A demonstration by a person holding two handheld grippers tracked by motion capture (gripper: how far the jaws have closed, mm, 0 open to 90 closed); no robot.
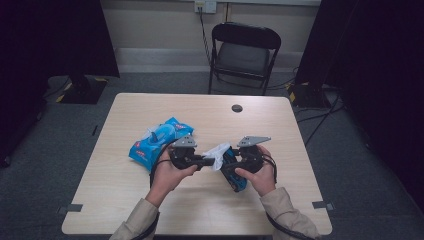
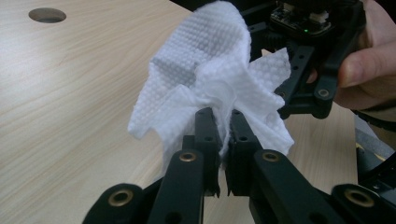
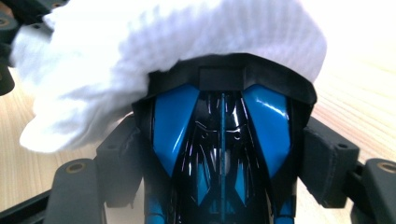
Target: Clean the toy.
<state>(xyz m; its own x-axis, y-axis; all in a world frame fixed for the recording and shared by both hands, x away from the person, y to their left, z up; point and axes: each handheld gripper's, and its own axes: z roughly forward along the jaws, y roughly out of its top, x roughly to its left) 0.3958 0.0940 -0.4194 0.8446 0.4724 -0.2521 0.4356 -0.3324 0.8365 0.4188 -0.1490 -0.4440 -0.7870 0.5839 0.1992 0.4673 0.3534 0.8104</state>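
My left gripper (image 1: 207, 161) is shut on a crumpled white wipe (image 1: 218, 152) just above the table. In the left gripper view the jaws (image 2: 223, 126) pinch the wipe (image 2: 205, 65) at its gathered middle. My right gripper (image 1: 232, 169) is shut on a glossy blue and black plastic object (image 1: 239, 181). The right gripper view has that object (image 3: 222, 140) clamped between the two pads (image 3: 327, 158), and the wipe (image 3: 140, 56) drapes over its far end. The two grippers face each other, close together.
A blue wipes packet (image 1: 155, 142) lies on the wooden table (image 1: 150, 200) just left of the left hand. A cable hole (image 1: 237, 108) sits near the far edge. A black folding chair (image 1: 243, 52) stands beyond the table.
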